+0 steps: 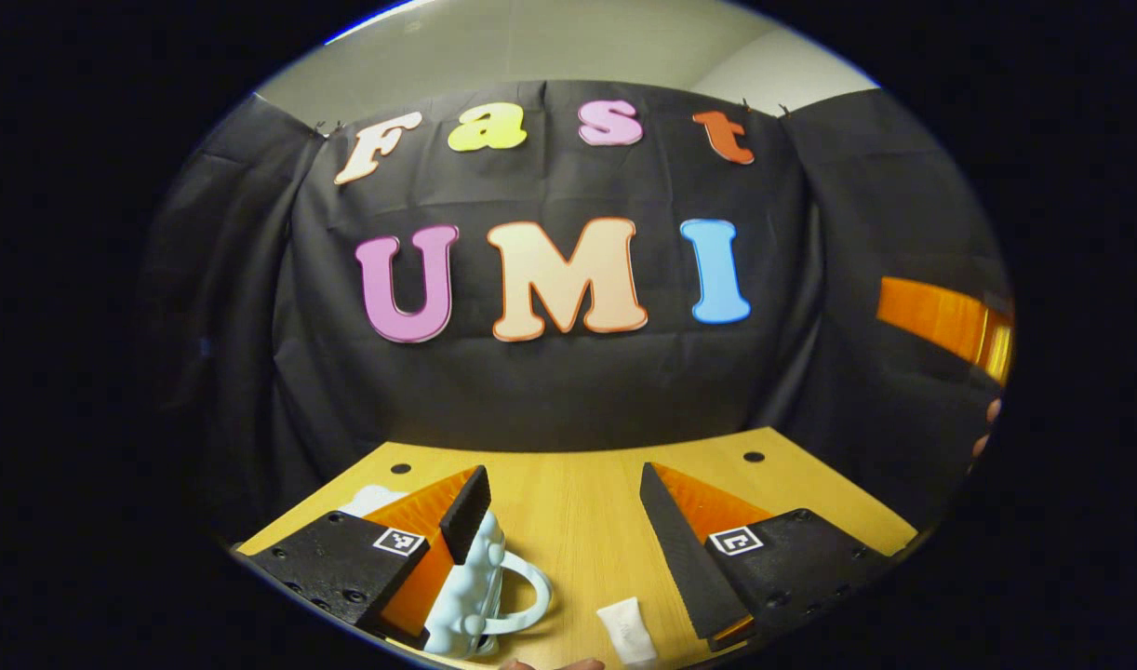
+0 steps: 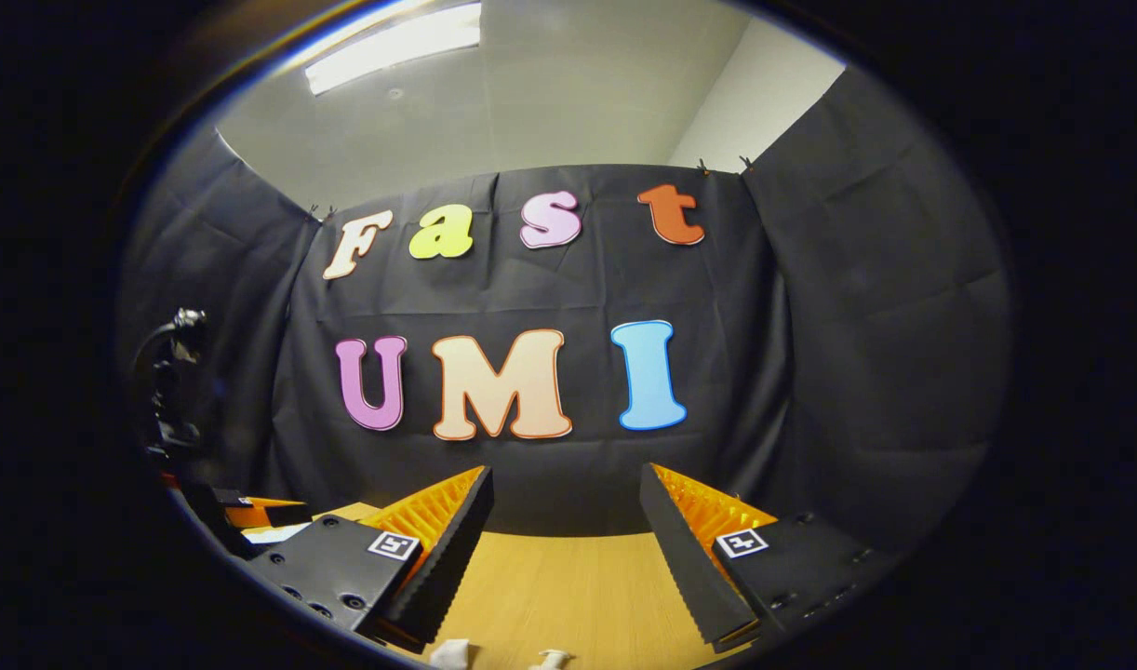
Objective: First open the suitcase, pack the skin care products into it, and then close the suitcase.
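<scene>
Both tools are held up above the wooden table (image 1: 578, 502), pointing at the black cloth wall, and nothing has been grasped. The left tool (image 1: 564, 521) has its fingers spread wide and empty; below it, on the table, sits a small pale blue suitcase (image 1: 471, 596) with a bumpy shell and a loop handle, partly hidden behind the tool's left finger, so I cannot tell whether it is open or closed. Just to the right of it lies a small white tube (image 1: 629, 633), one of the skin care products, between the fingers' line and near the lower edge of the left gripper view. The right tool (image 2: 566, 540) is likewise spread and empty, with a couple of small white items (image 2: 452, 653) barely visible on the table at the bottom of its view, too cut off to name. At the far right of the left gripper view, the other tool's orange body (image 1: 945, 321) shows with fingertips of a hand. To my eye the job is at its very start: opening the suitcase. The next move calls for lowering a tool to the case, steadying it, and finding its lid edge or zipper.
</scene>
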The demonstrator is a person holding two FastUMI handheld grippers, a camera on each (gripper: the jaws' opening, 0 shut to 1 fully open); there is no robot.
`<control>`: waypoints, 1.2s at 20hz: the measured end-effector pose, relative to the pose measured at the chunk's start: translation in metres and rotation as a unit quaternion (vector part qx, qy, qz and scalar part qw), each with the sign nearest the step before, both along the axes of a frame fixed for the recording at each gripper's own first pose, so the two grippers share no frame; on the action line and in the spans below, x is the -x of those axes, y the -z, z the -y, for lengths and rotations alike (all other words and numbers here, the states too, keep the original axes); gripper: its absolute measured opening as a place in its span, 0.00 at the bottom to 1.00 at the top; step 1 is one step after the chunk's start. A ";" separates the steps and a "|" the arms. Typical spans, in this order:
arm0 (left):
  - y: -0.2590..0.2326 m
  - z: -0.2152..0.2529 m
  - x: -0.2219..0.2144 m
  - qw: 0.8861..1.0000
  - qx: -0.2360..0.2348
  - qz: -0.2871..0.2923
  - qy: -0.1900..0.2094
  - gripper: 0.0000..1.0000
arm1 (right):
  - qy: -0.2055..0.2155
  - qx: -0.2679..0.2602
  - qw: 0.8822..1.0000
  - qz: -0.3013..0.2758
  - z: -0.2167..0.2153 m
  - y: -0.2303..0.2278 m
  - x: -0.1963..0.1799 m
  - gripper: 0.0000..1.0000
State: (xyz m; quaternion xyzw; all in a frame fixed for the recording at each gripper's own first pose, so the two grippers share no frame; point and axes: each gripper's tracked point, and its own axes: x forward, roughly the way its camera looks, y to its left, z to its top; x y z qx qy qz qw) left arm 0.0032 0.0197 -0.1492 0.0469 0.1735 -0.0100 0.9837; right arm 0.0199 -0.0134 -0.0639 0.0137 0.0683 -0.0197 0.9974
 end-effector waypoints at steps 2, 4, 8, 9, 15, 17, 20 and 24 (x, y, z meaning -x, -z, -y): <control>0.042 -0.006 0.008 0.998 -0.015 -0.061 -0.006 0.95 | 0.007 0.005 1.000 -0.011 0.006 0.005 0.001 0.99; 0.074 -0.007 0.014 0.995 -0.016 -0.102 -0.004 0.96 | 0.015 0.013 1.000 -0.018 0.012 0.008 0.003 0.99; 0.117 -0.012 0.019 0.988 -0.029 -0.153 -0.003 0.96 | 0.027 0.024 0.999 -0.036 0.021 0.019 0.006 0.99; 0.125 -0.014 0.021 0.986 -0.031 -0.166 -0.006 0.96 | 0.027 0.027 0.998 -0.042 0.021 0.022 0.006 0.99; 0.182 -0.029 0.024 0.970 -0.028 -0.240 -0.022 0.96 | 0.026 0.051 0.996 -0.066 0.016 0.034 0.011 0.99; 0.199 -0.031 0.025 0.963 -0.027 -0.266 -0.023 0.96 | 0.026 0.055 0.996 -0.071 0.016 0.037 0.014 0.99; 0.218 -0.031 0.027 0.956 -0.027 -0.293 -0.021 0.94 | 0.030 0.060 0.995 -0.075 0.016 0.038 0.015 0.99; 0.232 -0.023 0.028 0.948 -0.023 -0.318 0.000 0.87 | 0.033 0.065 0.994 -0.076 0.015 0.040 0.018 0.99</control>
